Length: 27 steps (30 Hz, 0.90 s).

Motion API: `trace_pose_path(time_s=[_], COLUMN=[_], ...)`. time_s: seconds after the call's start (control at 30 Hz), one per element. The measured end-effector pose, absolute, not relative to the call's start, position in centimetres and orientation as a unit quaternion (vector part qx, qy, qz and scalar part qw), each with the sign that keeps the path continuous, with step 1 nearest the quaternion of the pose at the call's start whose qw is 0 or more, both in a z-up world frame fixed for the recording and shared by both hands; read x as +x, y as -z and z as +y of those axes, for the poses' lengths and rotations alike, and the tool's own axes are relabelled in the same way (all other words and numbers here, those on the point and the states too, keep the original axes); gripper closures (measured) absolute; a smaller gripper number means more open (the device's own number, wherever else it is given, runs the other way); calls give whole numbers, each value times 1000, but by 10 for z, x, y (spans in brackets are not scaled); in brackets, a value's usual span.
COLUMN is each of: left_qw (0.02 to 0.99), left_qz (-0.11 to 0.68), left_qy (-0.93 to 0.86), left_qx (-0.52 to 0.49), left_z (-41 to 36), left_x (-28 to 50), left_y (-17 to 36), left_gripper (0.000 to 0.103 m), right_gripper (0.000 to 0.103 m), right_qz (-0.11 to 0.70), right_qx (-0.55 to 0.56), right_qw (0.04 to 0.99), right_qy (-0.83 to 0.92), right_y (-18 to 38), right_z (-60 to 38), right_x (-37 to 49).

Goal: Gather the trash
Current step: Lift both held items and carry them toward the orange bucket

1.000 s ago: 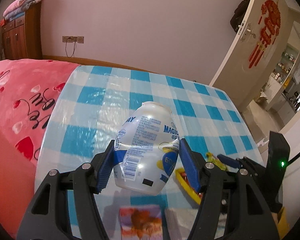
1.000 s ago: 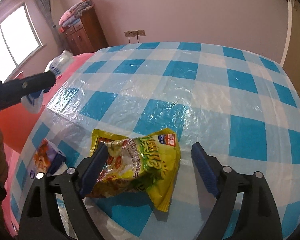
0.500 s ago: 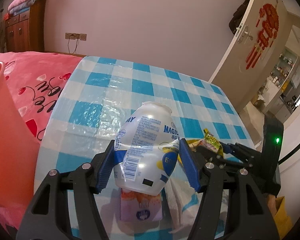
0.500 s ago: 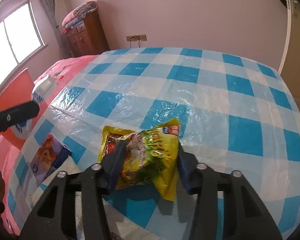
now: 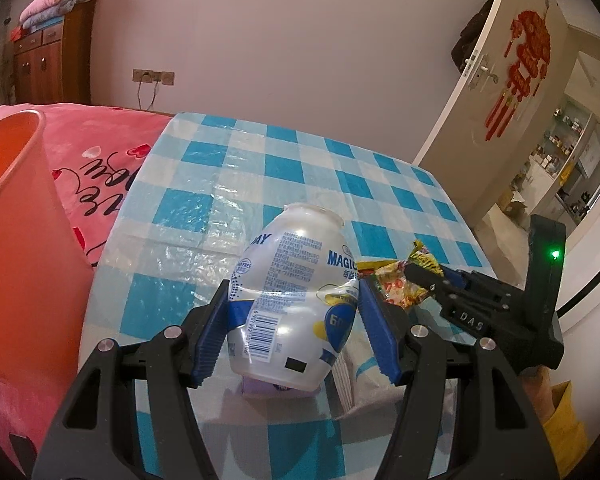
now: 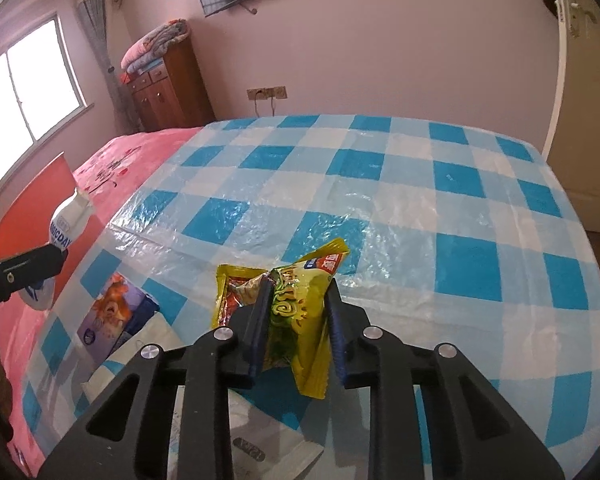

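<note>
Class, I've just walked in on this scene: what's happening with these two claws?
A person is clearing trash off a checked table with a claw in each hand. The left claw is shut on a crushed white bottle, held above the table near an orange bin. The right claw is shut on a yellow snack bag. A purple packet and white wrappers lie on the table.

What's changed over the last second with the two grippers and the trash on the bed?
The right gripper closed on the yellow snack bag, which lay between its open fingers a second ago, and lifted it off the checkered sheet. The left gripper carried the white bottle back toward the orange bin, now in view at left. Its hold on the bottle is unchanged; the purple packet stayed put.
</note>
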<state>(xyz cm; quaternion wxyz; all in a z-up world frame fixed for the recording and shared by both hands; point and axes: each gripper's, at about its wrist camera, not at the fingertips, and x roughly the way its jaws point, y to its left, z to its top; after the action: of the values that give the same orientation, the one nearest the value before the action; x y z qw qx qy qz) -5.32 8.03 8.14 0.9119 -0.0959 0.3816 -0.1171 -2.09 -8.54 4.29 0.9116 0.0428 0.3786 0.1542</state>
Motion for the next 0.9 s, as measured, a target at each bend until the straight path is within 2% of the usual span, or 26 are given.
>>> trace_pose_path(time_s=[0.57,0.9], left_qw=[926,940], left_qz=[347,309], left_qy=[121,105], left_qx=[-91,-102], left_z=[84,112], left_x=[-81,-101], left_y=[-106,-134], left_gripper=[40,40], right_gripper=[78,78], right_qz=[325,292], right_qx=[28,22], right_qw=[937,945], right_qy=[-125,-143], right_y=[-92,-136], right_z=[-89,-69], right_x=[-47,-60])
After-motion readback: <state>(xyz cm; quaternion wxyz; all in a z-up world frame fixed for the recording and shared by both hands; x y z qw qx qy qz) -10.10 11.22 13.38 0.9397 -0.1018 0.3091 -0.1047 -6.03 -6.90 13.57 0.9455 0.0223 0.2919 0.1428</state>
